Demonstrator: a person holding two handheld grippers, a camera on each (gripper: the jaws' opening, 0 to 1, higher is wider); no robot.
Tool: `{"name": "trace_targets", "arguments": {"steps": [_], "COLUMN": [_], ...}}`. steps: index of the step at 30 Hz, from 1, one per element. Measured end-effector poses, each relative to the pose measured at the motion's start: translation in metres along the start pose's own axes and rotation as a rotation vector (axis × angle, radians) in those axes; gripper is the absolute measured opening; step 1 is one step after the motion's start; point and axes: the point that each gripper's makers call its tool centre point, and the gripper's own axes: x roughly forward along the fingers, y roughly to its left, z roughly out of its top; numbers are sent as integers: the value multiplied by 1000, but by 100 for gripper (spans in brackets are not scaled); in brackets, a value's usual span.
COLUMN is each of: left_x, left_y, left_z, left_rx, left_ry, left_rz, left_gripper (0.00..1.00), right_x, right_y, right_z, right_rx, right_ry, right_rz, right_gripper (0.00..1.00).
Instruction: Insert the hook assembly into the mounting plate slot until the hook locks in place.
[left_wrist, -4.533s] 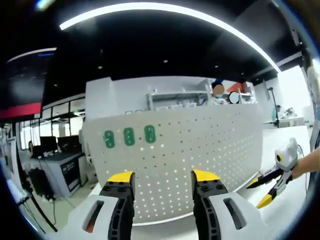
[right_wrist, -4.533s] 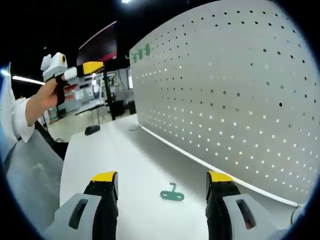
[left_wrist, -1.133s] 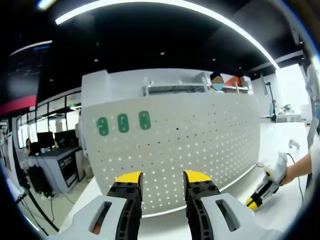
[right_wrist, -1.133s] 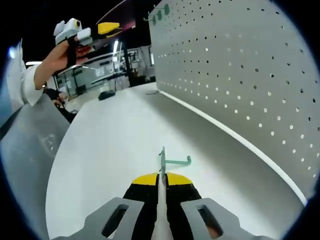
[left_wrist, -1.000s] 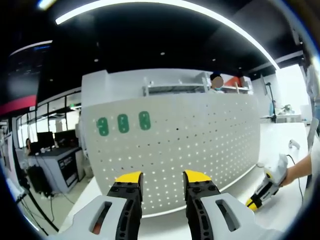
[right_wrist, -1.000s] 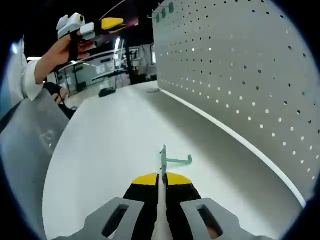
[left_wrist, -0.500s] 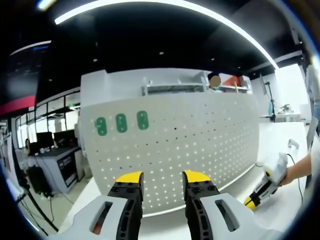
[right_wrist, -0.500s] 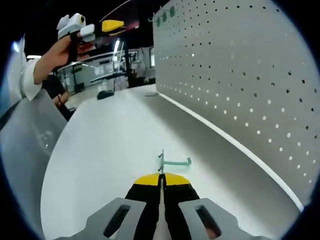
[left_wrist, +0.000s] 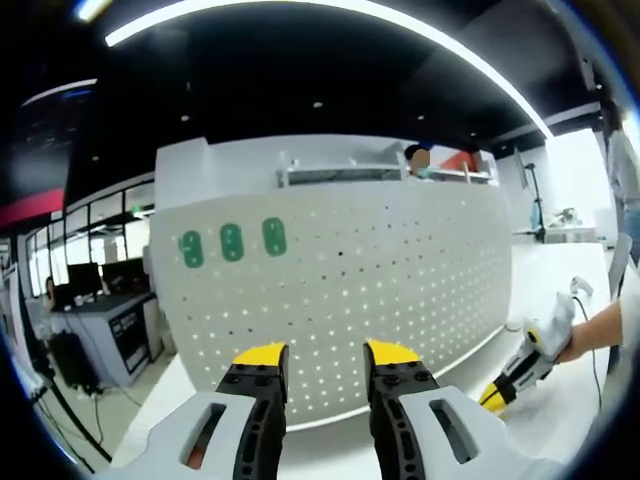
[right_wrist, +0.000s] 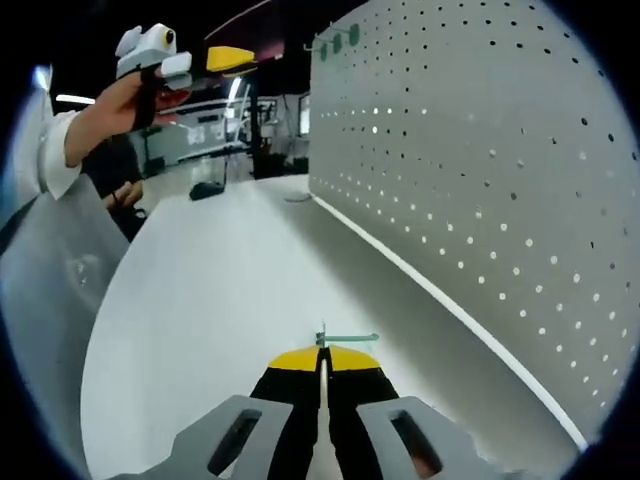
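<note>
A dim, open workshop with dark ceiling lights surrounds a white worktop (right_wrist: 220, 290) carrying an upright perforated mounting plate (left_wrist: 400, 290), on whose upper left three green hooks (left_wrist: 231, 242) are already set. The left gripper (left_wrist: 325, 355) hovers facing the plate, jaws narrowly apart and empty. The right gripper (right_wrist: 322, 353) is clamped on the green hook assembly (right_wrist: 345, 338), low over the worktop beside the plate. Best now to raise it level, square the tabs to a slot, then press until it seats.
</note>
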Motion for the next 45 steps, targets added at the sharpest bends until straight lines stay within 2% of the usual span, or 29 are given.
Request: {"name": "trace_targets", "arguments": {"steps": [17,25,34,45], "left_x": [2,2,2,-1], "left_y": [-17,-29,-45,-57], "left_z": [-9,-11,-21,-25], "left_rx": [2,5,-2,-24], "left_ry": [25,34,89,116], "left_rz": [-47,-86,-154,-205], "left_gripper": [32,31,29,27], "right_x": [1,-6,-15,-34], "right_y": [11,15,26,41], "right_z": [10,30,53,78], "right_rx": [-122,-163,-218,-278], "right_ry": [54,29,-4,-42], "right_rz": [-4,-13,-12,-20], "right_gripper": [0,0,0,0]}}
